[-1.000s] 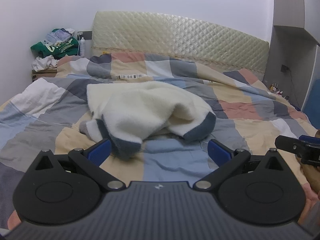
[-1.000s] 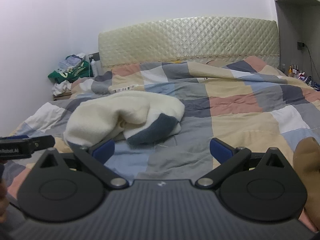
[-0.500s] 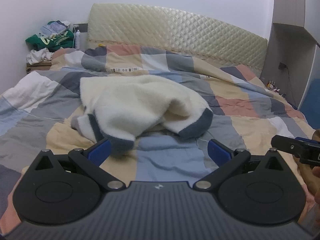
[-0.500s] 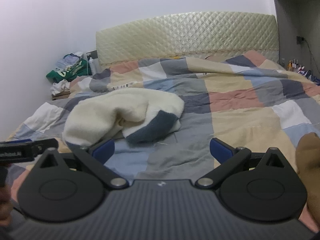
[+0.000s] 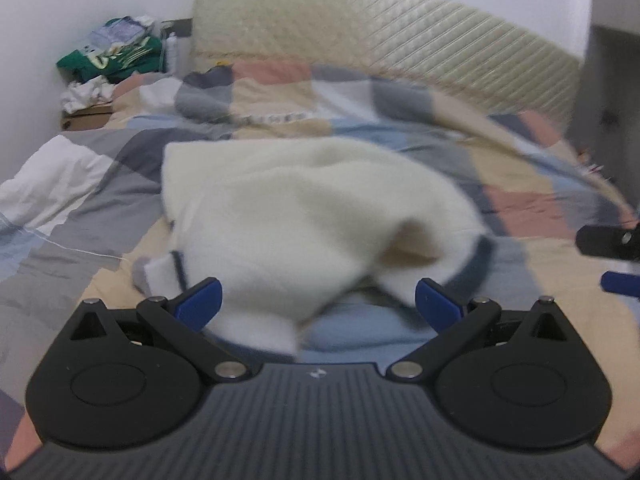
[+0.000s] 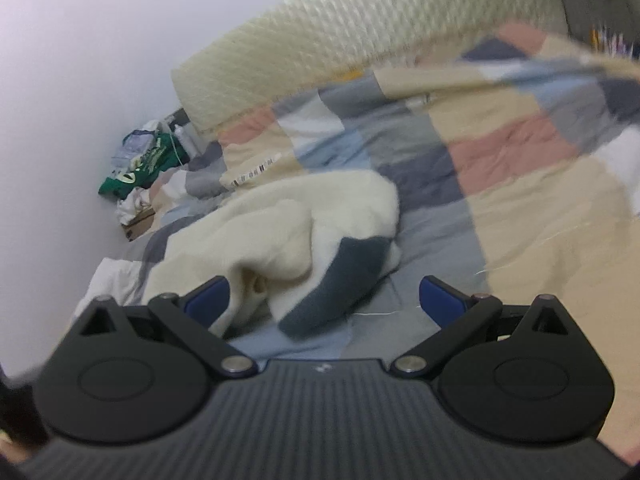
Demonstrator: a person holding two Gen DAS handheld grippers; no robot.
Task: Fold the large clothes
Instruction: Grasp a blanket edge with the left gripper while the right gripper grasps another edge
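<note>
A cream fleece garment point(image 5: 304, 216) with dark grey-blue cuffs lies crumpled in a heap on the patchwork quilt point(image 5: 532, 208). It also shows in the right wrist view point(image 6: 288, 224), with a grey-blue cuff point(image 6: 336, 284) at its near end. My left gripper point(image 5: 318, 306) is open and empty, just short of the garment's near edge. My right gripper point(image 6: 324, 304) is open and empty, tilted, close over the cuff. The right gripper's finger point(image 5: 608, 236) shows at the right edge of the left wrist view. Both views are blurred.
A quilted cream headboard point(image 5: 384, 44) stands at the far end of the bed. A pile of green and white clothes point(image 5: 112, 60) sits on a box at the far left by the wall. A grey cabinet point(image 5: 612, 80) is at the right.
Both grippers have moved forward, closer to the garment. The right gripper has rolled, so its view is tilted. Both stay open.
</note>
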